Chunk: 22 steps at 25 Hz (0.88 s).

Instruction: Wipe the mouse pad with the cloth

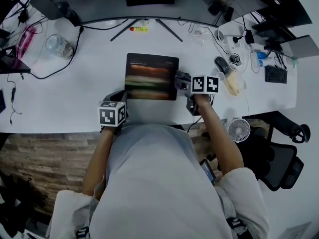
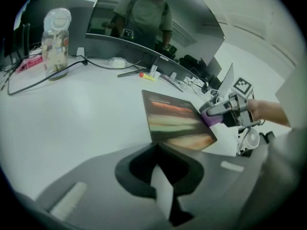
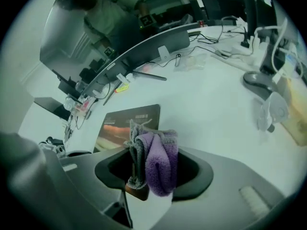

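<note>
1. The dark rectangular mouse pad with blurred orange and green bands (image 1: 151, 76) lies flat on the white counter (image 1: 75, 98), roughly mid-counter and in front of the curved monitor (image 2: 153, 28).
2. Right hand-held gripper (image 3: 149, 175): its jaws are clamped on a bunched purple-and-grey fluffy cloth (image 3: 156, 162). The fabric fills the gap between them and bulges out above the tips.
3. In the head view the right hand-held gripper (image 1: 182, 80) is at the pad's right edge, w/ the cloth (image 1: 180, 77) right at that edge.
4. The left gripper view agrees. The cloth's purple part (image 2: 211, 119) meets the pad (image 2: 175, 121) at its right side. We can't tell whether it presses down or only touches.
5. Left hand-held gripper (image 2: 160, 188): its jaws are drawn together bar a thin pale sliver, w/ nothing held. It sits at the counter's near edge, just beside the pad's near-left corner (image 1: 119, 97).
6. Far left on the counter is a clear lidded jar (image 2: 56, 42), w/ a black cable (image 2: 38, 80) trailing past it.
7. Right of the pad, well apart from it, are a dark computer mouse (image 1: 222, 63) and misc. cables.
8. A small white fan (image 1: 239, 129) shows beyond the counter's near edge, right of the person's arm.
</note>
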Each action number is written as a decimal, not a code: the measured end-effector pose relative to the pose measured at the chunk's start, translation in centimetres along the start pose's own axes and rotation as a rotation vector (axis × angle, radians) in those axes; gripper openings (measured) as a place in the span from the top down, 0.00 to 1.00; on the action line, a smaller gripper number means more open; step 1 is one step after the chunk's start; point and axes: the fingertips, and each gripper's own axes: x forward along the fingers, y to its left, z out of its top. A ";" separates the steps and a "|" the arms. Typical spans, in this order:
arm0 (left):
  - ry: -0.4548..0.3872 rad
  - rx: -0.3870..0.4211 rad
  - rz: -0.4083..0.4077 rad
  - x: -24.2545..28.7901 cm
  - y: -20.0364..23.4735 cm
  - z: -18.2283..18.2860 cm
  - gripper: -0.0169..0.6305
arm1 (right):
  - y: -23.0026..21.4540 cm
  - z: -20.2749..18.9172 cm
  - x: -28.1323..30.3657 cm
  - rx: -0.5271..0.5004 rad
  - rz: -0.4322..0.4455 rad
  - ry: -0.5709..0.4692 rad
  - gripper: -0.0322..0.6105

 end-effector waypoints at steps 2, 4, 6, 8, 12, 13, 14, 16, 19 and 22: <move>0.003 -0.010 -0.005 0.0 0.0 0.0 0.97 | -0.3 0.2 -0.5 -0.069 -0.063 -0.003 0.61; 0.001 -0.004 -0.004 0.0 -0.1 0.1 0.97 | 0.2 1.0 -1.2 -0.079 -0.068 -0.038 0.61; 0.002 -0.006 -0.008 0.1 0.0 0.2 0.97 | 1.5 1.7 -1.6 -0.050 -0.032 -0.085 0.61; 0.011 -0.037 -0.022 0.1 0.0 0.0 0.97 | 3.4 1.8 -1.5 -0.033 0.002 -0.114 0.61; 0.039 -0.123 -0.069 0.0 0.1 -0.3 0.97 | 8.5 -0.1 0.4 -0.054 0.080 -0.095 0.61; 0.041 -0.129 -0.074 0.0 0.1 -0.3 0.97 | 9.8 -0.7 1.0 -0.057 0.104 -0.084 0.61; 0.040 -0.130 -0.076 0.0 0.1 -0.2 0.97 | 11.1 -1.2 1.7 -0.058 0.126 -0.072 0.61; 0.036 -0.127 -0.074 0.0 0.1 0.0 0.97 | 13.2 -2.4 2.8 -0.058 0.163 -0.045 0.61; 0.040 -0.131 -0.082 0.0 0.1 -0.1 0.97 | 15.6 -3.9 4.2 -0.049 0.200 -0.016 0.61; 0.051 -0.148 -0.098 0.0 0.1 -0.1 0.97 | 17.3 -4.7 5.3 -0.025 0.224 -0.003 0.61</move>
